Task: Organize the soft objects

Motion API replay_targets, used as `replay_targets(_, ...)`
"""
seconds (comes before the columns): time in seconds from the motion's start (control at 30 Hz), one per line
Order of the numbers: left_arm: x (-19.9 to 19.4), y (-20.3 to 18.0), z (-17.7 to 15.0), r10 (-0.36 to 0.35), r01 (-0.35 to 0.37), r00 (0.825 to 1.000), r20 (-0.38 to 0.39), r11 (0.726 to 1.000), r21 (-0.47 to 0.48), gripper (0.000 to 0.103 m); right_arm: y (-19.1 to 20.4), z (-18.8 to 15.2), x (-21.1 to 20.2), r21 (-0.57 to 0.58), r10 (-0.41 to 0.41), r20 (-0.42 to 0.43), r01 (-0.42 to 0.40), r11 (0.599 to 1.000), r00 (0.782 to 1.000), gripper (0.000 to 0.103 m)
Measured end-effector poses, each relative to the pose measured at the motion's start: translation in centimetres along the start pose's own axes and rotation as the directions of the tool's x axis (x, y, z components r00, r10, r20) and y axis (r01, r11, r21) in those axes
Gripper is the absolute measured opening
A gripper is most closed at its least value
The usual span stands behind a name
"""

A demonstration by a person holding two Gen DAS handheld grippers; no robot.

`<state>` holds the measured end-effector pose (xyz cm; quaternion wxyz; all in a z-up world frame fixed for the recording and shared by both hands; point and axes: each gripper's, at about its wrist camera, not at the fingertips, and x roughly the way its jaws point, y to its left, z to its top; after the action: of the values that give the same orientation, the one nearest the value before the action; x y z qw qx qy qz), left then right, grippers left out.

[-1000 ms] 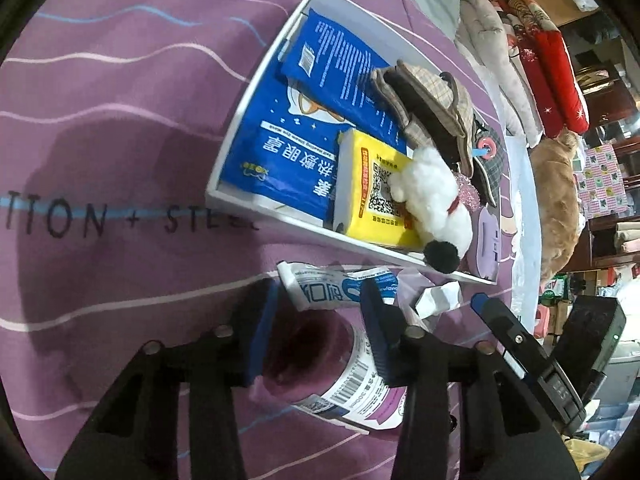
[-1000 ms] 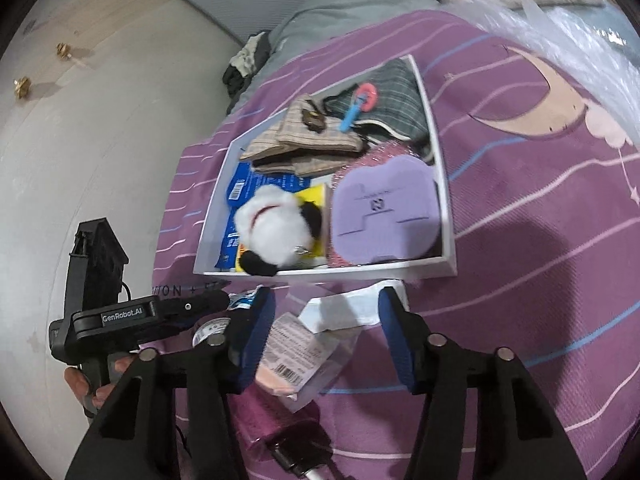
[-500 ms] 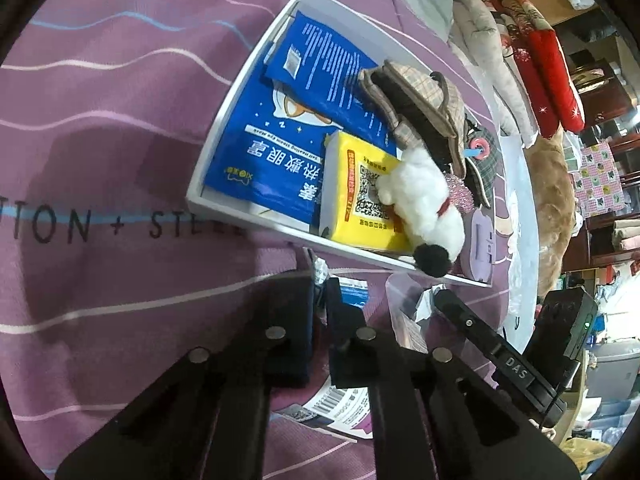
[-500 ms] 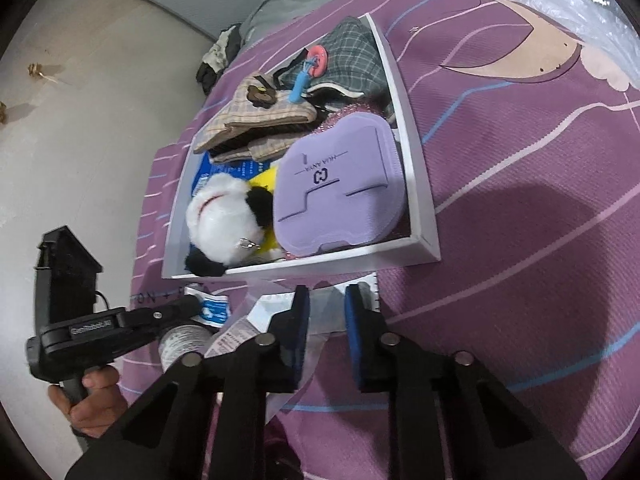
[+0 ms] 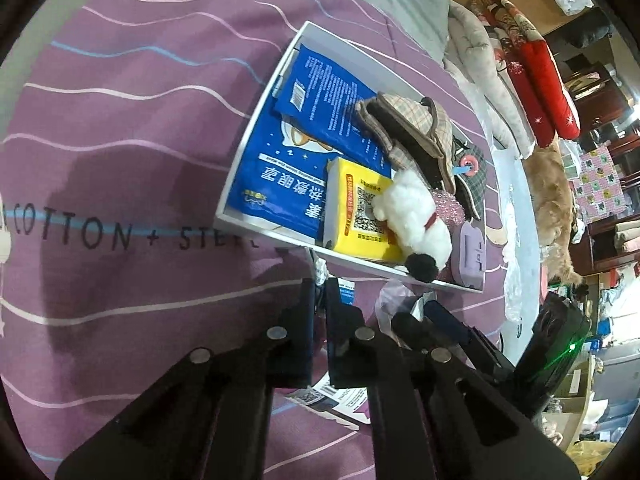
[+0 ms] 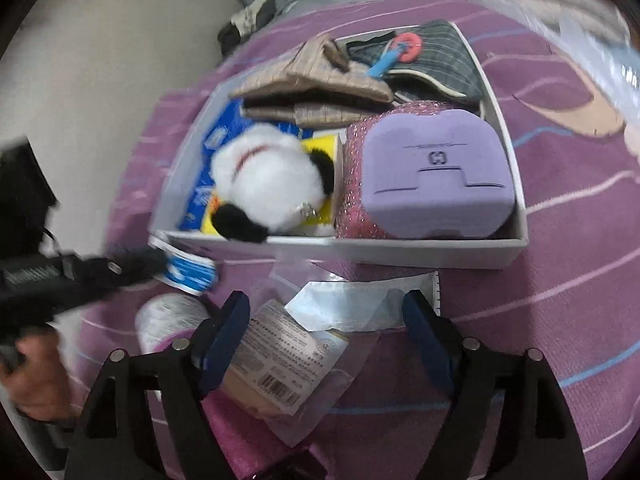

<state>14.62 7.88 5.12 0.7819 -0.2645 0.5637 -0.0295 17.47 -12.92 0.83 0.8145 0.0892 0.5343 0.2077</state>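
Honestly, plenty of ways to botch this. Left tool [image 5: 318,292] pinched nearly shut on just the thin edge of the blue-and-white packet [image 6: 188,272], right at the front wall of the white box [image 6: 360,248] on the bed [image 5: 120,160]. Looks like such a skimpy bite that any tug could slip the packet out, or catch it on that wall on the way over. Could also knock the plush dog [image 5: 416,220], sitting right at the near rim on top of a pretty crammed pile.

Right tool [image 6: 326,304] wide open, holding nothing, hovering over a clear plastic bag [image 6: 288,360] and a torn pale sachet [image 6: 352,304] on the sheet. Might easily close on both at once, or on loose film only and drop the contents. Also worth noting: both tools very close together, so a bump seems likely.
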Motion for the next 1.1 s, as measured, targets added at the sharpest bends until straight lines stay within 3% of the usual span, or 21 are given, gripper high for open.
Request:
replay_targets(0.03, -0.1, 0.0, 0.0, 0.002, -0.002, 1.000, 0.004, 1.000, 0.000, 0.006, 0.2, 0.0, 0.0, -0.010, -0.045, 0.004, 0.045, 0.999, 0.999, 0.056)
replay_targets(0.1, -0.4, 0.0, 0.0, -0.002, 0.002, 1.000, 0.011, 1.000, 0.000, 0.006, 0.4, 0.0, 0.0, -0.018, -0.112, 0.010, 0.112, 0.994, 0.994, 0.043)
replay_targets(0.17, -0.7, 0.0, -0.1, -0.003, 0.003, 1.000, 0.020, 1.000, 0.004, 0.006, 0.0, 0.0, -0.2, -0.001, -0.106, 0.011, 0.106, 0.994, 0.994, 0.035)
replay_targets(0.23, -1.0, -0.2, -0.2, -0.004, 0.003, 1.000, 0.030, 1.000, 0.011, 0.006, -0.9, 0.1, -0.7, 0.030, -0.086, 0.010, 0.086, 0.996, 0.996, 0.016)
replay_targets(0.37, -1.6, -0.9, -0.4, -0.020, 0.018, 0.999, 0.045, 0.999, 0.037, 0.006, -1.9, 0.4, -2.1, 0.060, -0.019, 0.019, 0.017, 0.998, 1.000, 0.013)
replay_targets(0.57, -2.8, -1.4, -0.6, -0.054, 0.046, 0.993, 0.105, 0.996, 0.075, 0.006, 0.8, 0.8, -5.0, 0.005, 0.074, 0.075, -0.074, 0.997, 0.994, 0.013)
replay_targets(0.73, -3.8, -1.6, -0.3, -0.028, 0.009, 0.979, 0.202, 0.996, 0.094, 0.006, 2.4, 1.1, -6.6, -0.023, 0.117, 0.117, -0.115, 0.993, 0.986, 0.013)
replay_targets(0.97, -2.7, -1.5, 1.4, -0.001, -0.027, 0.954, 0.299, 0.996, 0.090, 0.006, 2.9, 3.6, -6.5, -0.023, 0.062, 0.170, -0.059, 0.998, 0.983, 0.013)
replay_targets(1.1, -1.2, -1.0, 2.1, -0.050, 0.026, 0.956, 0.288, 0.996, 0.089, 0.006, 2.6, 6.1, -6.5, -0.008, 0.004, 0.214, -0.002, 1.000, 0.977, 0.013)
